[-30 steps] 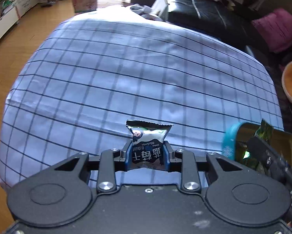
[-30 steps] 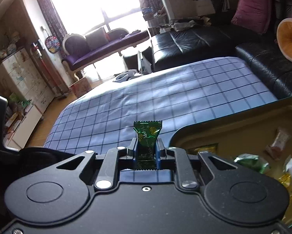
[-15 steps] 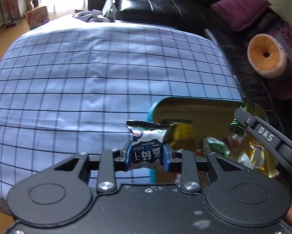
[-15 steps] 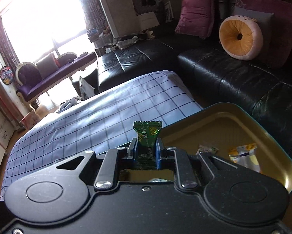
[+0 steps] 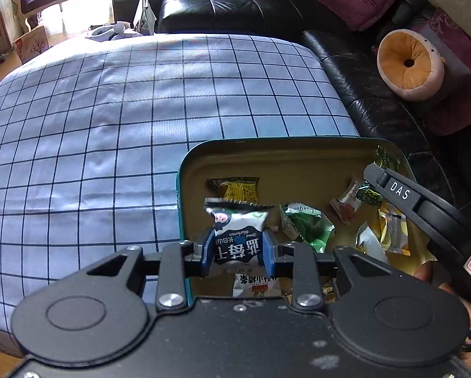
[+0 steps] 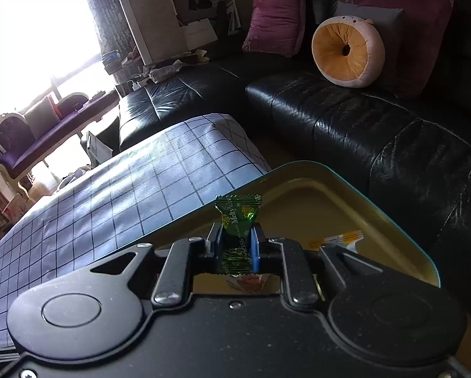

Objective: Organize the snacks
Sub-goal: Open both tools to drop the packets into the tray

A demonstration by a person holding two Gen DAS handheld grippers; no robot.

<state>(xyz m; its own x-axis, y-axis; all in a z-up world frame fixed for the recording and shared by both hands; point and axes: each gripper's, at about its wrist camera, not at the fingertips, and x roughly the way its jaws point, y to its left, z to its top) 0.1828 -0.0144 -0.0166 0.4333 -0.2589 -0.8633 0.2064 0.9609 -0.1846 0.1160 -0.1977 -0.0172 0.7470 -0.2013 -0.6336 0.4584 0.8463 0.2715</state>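
Checked tablecloth (image 5: 109, 126) carries one gold tin (image 5: 235, 157) at its near right corner. Left wrist view: left gripper (image 5: 237, 249) clamped on one white blueberry packet (image 5: 237, 239), held over tin's left edge; roughly seven wrapped snacks lie inside. Right wrist view: right gripper (image 6: 235, 242) clamped on one green candy (image 6: 238, 220) above the tin (image 6: 345, 182); two snacks visible inside.

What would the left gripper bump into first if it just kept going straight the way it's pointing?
Probably the yellow snack packet lying in the tin. The left gripper, shut on the blueberry packet, points over the tin's inside toward it, though depth is hard to judge.
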